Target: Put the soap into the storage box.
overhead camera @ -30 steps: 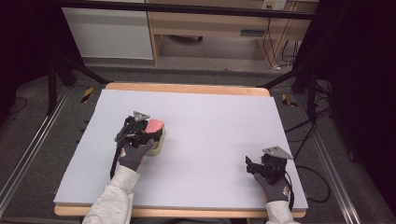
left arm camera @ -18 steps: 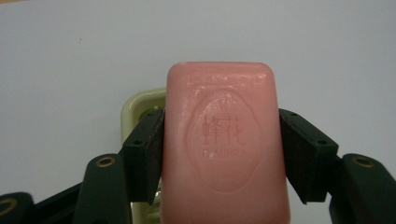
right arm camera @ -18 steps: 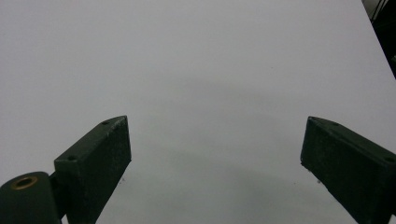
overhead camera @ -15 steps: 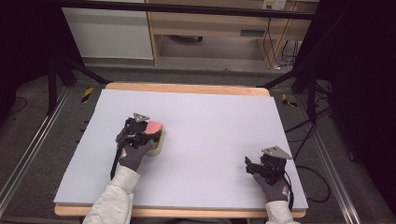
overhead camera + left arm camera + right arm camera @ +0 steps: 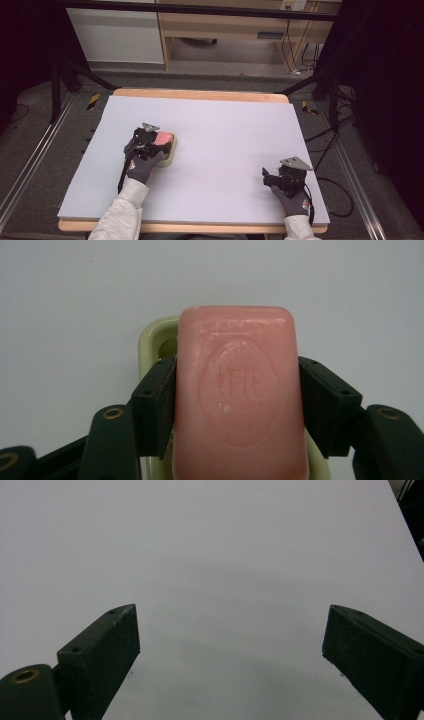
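On the left half of the counter (image 5: 225, 130), the left hand-held gripper (image 5: 235, 390) is clenched on a pink bar of soap (image 5: 239, 395), one black jaw pressed flat against each long side. The soap sits over a pale yellow-green soap dish (image 5: 155, 337), whose rim shows behind the bar and below it; from these pictures I cannot tell whether the soap already rests in the dish or hangs just above it. In the high view, soap (image 5: 164, 137) and dish (image 5: 170, 152) lie just beyond the gloved left hand (image 5: 142, 167).

The step in hand looks like seating the soap in the dish, or lifting it out. Either way, it pays to keep the bar level and centred between the dish's walls, and to move straight up or down so that the dish is not dragged across the smooth counter. Soap is slick, so the squeeze should stay even on both sides. If setting it down, let go only once the bar bears on the dish.

The right hand-held gripper (image 5: 230, 645) rests near the counter's front right corner, well apart from the soap, its jaws spread wide with nothing between them.
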Available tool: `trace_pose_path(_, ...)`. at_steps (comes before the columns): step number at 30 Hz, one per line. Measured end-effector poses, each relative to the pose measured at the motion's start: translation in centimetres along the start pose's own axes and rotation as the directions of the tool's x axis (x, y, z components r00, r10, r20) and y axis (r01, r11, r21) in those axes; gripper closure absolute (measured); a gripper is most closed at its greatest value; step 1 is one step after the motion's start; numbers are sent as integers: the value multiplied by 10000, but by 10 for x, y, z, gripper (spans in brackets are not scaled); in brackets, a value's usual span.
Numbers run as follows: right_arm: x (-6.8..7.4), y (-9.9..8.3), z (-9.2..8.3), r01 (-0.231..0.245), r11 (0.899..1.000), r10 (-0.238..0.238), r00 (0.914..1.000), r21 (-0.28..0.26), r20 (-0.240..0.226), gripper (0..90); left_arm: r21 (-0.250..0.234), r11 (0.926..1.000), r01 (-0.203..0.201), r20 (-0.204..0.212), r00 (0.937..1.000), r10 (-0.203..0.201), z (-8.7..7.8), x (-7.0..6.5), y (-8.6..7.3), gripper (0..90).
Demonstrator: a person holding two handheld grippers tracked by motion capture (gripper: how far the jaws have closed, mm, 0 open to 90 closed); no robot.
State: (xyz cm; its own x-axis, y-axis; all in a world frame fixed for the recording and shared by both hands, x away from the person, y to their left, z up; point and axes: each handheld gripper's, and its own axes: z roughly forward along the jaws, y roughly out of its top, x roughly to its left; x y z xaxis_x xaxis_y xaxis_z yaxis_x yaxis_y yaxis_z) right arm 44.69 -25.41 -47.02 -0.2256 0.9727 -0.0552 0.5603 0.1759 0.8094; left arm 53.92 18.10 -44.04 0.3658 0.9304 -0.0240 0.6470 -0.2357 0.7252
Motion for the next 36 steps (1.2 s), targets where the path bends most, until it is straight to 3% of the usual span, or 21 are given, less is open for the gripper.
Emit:
trace_pose_path(15,0,0,0,15,10000,-15,10000,3,45,83,326,9995,-58,-17,10000,59,5,1,-4,371)
trace_pose_path(36,1,0,0,44,10000,-44,9999,10,108,76,389,9992,37,-159,9999,-31,7,1,-5,369)
